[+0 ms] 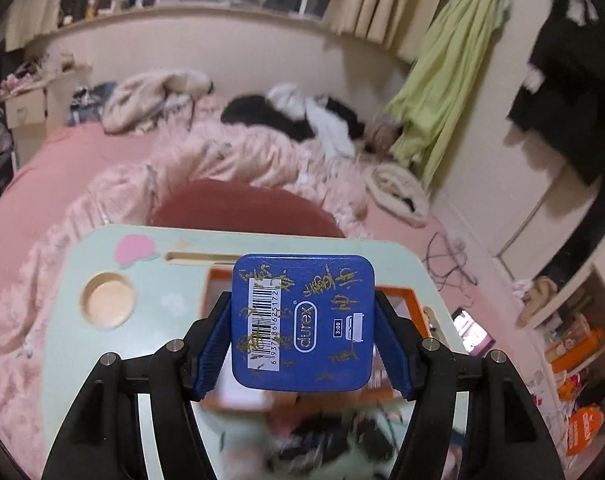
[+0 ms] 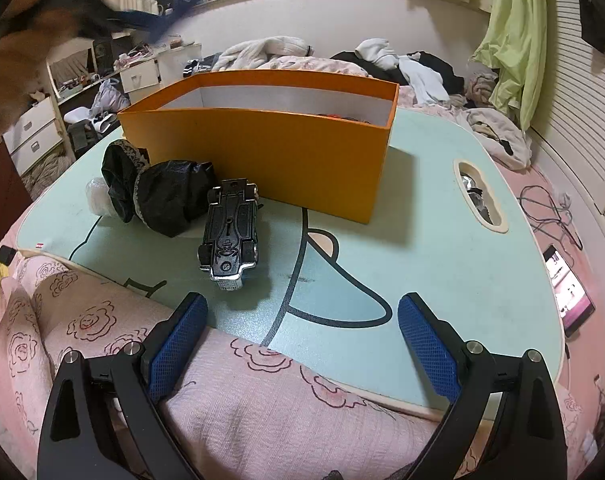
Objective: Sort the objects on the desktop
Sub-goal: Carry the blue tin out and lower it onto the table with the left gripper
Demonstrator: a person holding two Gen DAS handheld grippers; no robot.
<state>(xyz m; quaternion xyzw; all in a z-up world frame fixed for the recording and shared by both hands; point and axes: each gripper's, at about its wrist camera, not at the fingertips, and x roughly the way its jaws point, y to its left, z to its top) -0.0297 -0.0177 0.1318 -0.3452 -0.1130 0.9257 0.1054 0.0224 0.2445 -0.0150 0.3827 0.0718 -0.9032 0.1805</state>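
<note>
Left gripper (image 1: 302,328): jaws clamped on a blue tin (image 1: 302,322), pads pressing its left and right sides. The tin is square with rounded corners, its flat face turned to the camera; the barcode and logo run vertically, gold scribbles across them. It is held up above the counter (image 1: 70,320).

Right gripper (image 2: 302,344): jaws spread wide, nothing between them, hovering over the near counter edge and a pink rose-print blanket (image 2: 262,408).

Left wrist view only: the tin; a round cup recess (image 1: 108,300) and a slot in the counter; the orange box (image 1: 402,292) largely hidden behind the tin; the lower foreground is blurred.

Right wrist view only: the orange box (image 2: 262,156) in full, open-topped, long axis left to right across the counter. In front of it, a toy car (image 2: 230,236) lies upside down, long axis towards the camera. A black pouch (image 2: 154,192) lies against the car's left.

Surroundings: phone (image 2: 568,300) on the bed, screen lit; green garment (image 2: 514,36) hanging on the wall.
</note>
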